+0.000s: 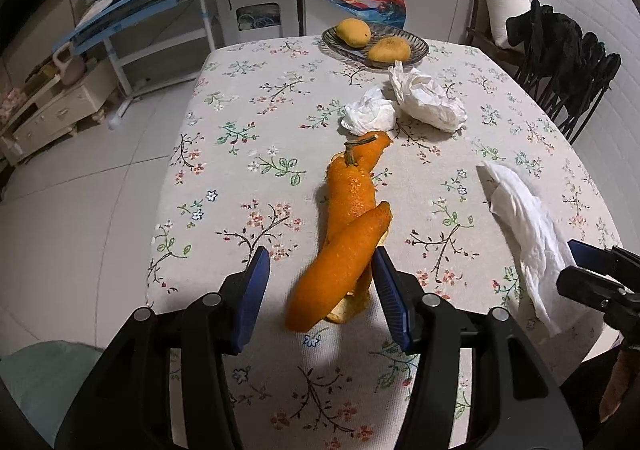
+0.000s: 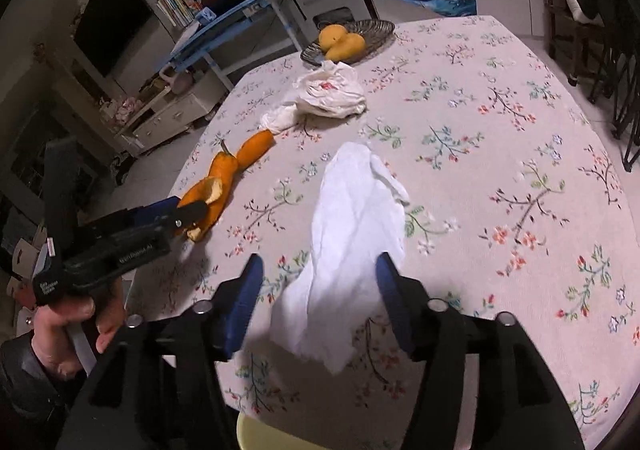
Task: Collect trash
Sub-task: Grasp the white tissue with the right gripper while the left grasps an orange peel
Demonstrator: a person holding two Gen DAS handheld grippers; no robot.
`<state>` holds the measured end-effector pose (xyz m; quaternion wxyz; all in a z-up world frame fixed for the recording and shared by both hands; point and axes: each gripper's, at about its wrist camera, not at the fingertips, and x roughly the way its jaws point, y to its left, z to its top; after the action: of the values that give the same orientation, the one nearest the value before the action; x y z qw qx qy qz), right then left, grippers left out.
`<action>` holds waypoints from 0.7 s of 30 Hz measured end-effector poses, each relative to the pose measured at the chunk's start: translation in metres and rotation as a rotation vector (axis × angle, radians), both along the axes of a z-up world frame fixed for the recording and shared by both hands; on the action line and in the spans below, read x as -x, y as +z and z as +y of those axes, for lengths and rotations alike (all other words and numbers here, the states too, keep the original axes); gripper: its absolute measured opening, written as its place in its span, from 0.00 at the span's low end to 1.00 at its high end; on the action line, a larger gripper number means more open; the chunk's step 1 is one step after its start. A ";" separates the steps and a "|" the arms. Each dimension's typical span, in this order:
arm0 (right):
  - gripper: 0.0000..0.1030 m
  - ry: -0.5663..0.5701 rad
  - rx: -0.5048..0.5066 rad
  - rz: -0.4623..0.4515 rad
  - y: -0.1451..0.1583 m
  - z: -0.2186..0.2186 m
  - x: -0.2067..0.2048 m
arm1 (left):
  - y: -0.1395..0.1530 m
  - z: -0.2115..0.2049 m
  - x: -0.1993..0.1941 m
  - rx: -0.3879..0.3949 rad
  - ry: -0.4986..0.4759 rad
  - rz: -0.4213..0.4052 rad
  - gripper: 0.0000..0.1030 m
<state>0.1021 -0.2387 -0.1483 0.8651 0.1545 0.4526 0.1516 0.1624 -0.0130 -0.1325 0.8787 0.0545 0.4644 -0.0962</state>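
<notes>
A long strip of orange peel (image 1: 344,234) lies on the floral tablecloth, its near end between the fingers of my left gripper (image 1: 320,262), which is open around it. The peel also shows in the right wrist view (image 2: 218,186). A flat white tissue (image 2: 352,234) lies between the open fingers of my right gripper (image 2: 318,270), its near end hanging over the table edge; it shows in the left wrist view (image 1: 528,234) too. Two crumpled white tissues (image 1: 372,114) (image 1: 428,98) lie farther back, beyond the peel.
A wicker dish (image 1: 416,46) with two mangoes (image 1: 352,32) stands at the table's far edge. Dark chairs (image 1: 568,66) stand along the right side. A blue desk (image 1: 132,10) and a low cabinet (image 1: 60,110) stand on the floor at the left.
</notes>
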 end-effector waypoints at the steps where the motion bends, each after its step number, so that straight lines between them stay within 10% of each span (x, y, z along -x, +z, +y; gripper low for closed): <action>1: 0.61 -0.004 0.004 -0.002 -0.002 0.001 -0.001 | 0.001 0.000 0.000 0.009 -0.002 0.001 0.38; 11: 0.59 -0.019 0.072 -0.006 -0.012 0.009 -0.011 | 0.023 0.003 0.011 0.049 -0.029 -0.074 0.18; 21: 0.15 -0.030 0.081 -0.008 -0.016 0.006 -0.009 | 0.038 0.012 0.028 0.135 -0.025 -0.111 0.17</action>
<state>0.1109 -0.2327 -0.1642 0.8747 0.1253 0.4524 0.1207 0.1347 -0.0012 -0.0940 0.9036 0.0061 0.4065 -0.1350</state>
